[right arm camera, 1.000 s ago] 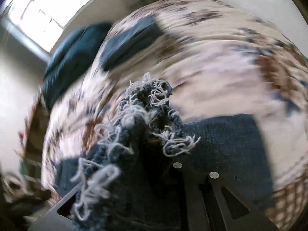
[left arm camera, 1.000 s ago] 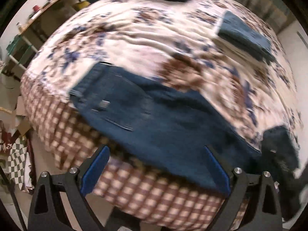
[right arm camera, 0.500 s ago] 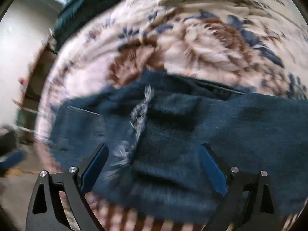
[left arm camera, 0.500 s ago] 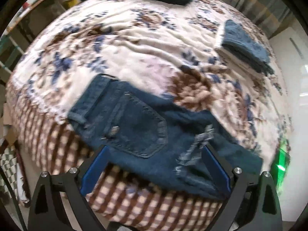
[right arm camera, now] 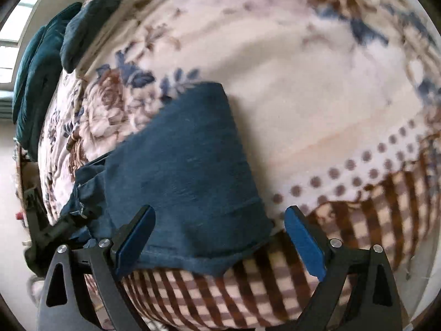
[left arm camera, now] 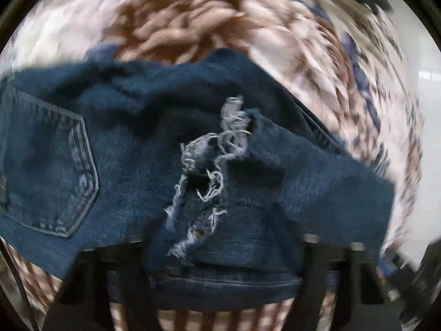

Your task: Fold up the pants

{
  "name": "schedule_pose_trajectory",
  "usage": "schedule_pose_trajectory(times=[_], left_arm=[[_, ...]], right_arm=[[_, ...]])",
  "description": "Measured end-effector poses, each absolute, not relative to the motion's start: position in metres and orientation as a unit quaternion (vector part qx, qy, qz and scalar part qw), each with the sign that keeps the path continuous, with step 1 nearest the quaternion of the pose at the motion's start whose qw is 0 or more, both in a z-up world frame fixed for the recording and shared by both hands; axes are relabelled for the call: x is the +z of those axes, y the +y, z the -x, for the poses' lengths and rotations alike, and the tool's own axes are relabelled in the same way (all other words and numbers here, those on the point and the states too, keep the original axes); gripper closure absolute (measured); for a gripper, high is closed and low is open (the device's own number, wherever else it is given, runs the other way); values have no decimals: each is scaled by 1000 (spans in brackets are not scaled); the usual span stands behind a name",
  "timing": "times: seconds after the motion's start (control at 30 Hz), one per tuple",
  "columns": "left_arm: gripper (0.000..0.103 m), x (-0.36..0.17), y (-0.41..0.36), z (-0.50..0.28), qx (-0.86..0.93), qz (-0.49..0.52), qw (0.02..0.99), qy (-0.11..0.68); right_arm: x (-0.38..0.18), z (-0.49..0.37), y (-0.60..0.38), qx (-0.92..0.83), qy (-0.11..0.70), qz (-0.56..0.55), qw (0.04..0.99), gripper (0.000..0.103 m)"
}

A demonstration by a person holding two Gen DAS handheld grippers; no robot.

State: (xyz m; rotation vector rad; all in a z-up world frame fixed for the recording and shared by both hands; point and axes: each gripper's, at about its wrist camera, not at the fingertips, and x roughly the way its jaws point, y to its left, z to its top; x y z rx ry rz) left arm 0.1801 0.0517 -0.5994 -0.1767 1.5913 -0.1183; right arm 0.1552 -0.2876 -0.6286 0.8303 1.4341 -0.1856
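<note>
Dark blue jeans (left arm camera: 137, 143) lie folded along the near edge of the bed, the frayed hem (left arm camera: 217, 149) lying over the thigh part beside a back pocket (left arm camera: 55, 171). In the blurred left wrist view the denim covers my left gripper (left arm camera: 220, 248); its fingers are hidden, only the black frame shows. In the right wrist view my right gripper (right arm camera: 220, 237) is open and empty, its blue pads (right arm camera: 303, 245) either side of the jeans' folded end (right arm camera: 187, 171) at the bed edge. The left gripper (right arm camera: 63, 226) shows there at the far left, against the denim.
The bed carries a floral blanket (right arm camera: 289, 69) with a brown checked border (right arm camera: 275, 289) hanging over the edge. Dark teal bedding (right arm camera: 35, 77) is piled at the far end. The floor (right arm camera: 8, 193) lies to the left.
The left gripper moved in close and low until the denim covers its fingers. The right gripper, shut on the frayed hem a second ago, let it go, stays open and moved right to the folded end.
</note>
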Motion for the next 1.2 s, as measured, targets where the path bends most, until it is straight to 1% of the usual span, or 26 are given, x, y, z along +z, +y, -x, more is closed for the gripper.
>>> schedule_pose_trajectory(times=[0.03,0.07,0.1,0.13,0.17,0.2,0.3,0.33,0.4,0.43,0.47,0.53,0.57,0.63,0.73,0.8,0.9,1.03,1.07,1.13,1.17,1.2], left_arm=[[80,-596,49,-176,-58,65,701,708],[84,-590,49,-170,-61,56,705,704],[85,-587,50,-167,-62,48,707,703],[85,-584,51,-163,-60,33,709,702],[84,-584,52,-159,-59,13,709,703],[84,-585,54,-158,-54,2,709,704],[77,-586,55,-163,-49,-15,697,715],[68,-579,57,-167,-33,-13,693,720],[67,-556,64,-171,-19,14,698,716],[62,-542,69,-169,-17,41,705,708],[49,-527,74,-166,-13,70,712,699],[37,-506,82,-158,-19,144,713,686],[37,-505,83,-154,-24,181,703,687],[37,-515,75,-149,-38,238,672,700],[37,-542,57,-139,-45,284,627,724],[37,-557,52,-133,-43,305,606,734],[37,-571,45,-129,-40,312,594,740],[37,-586,40,-125,-37,320,583,746],[37,-589,39,-125,-35,323,582,746],[37,-592,40,-125,-35,330,579,745],[37,-594,40,-125,-34,332,578,744],[37,-597,42,-124,-34,337,575,745]], right_arm=[[-638,-156,-291,-77,636,-380,667,27],[-646,-156,-294,-75,633,-390,665,43],[-652,-157,-297,-80,634,-389,664,46],[-654,-156,-298,-88,632,-385,667,53],[-656,-156,-301,-91,629,-380,672,56],[-657,-156,-302,-91,630,-377,673,57],[-659,-160,-299,-87,645,-358,669,57],[-657,-162,-298,-86,651,-357,665,56],[-642,-158,-302,-91,649,-374,657,56],[-633,-156,-304,-92,640,-390,656,56],[-622,-150,-306,-88,624,-416,655,56],[-608,-139,-303,-63,596,-476,644,56],[-608,-134,-298,-46,583,-515,627,56],[-618,-131,-290,-33,572,-556,603,56],[-650,-126,-280,-69,583,-579,565,57],[-670,-119,-279,-82,564,-619,540,58],[-681,-115,-277,-96,556,-630,534,59],[-688,-116,-270,-106,565,-627,526,59],[-690,-117,-269,-110,562,-634,520,56],[-692,-120,-267,-111,554,-638,523,55],[-693,-121,-268,-112,545,-646,523,56],[-695,-120,-270,-114,537,-651,524,61]])
